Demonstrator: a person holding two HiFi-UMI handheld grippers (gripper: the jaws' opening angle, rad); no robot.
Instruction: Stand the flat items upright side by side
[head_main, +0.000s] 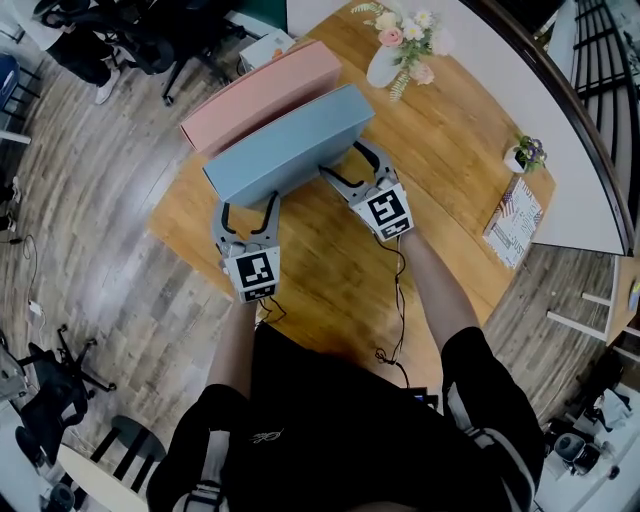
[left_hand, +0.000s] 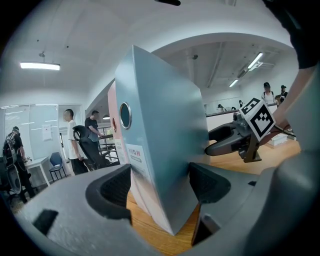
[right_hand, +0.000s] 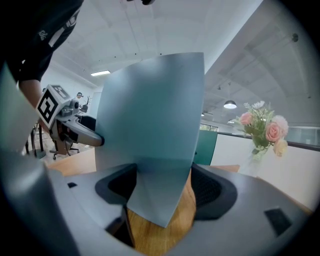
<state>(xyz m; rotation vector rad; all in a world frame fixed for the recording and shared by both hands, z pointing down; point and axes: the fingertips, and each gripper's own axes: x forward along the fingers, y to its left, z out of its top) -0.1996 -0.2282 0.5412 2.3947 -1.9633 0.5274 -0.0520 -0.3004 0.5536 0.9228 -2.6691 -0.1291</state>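
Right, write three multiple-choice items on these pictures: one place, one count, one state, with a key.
1. Where is the pink file box? A) beside the blue file box B) on the floor C) on top of it
2. How many tools grip the blue file box? A) none B) one C) two
3. The blue file box is: A) lying flat B) held upright C) opened out
Key: A, the two are side by side; C, the left tool and right tool both clamp it; B, its broad faces are near vertical.
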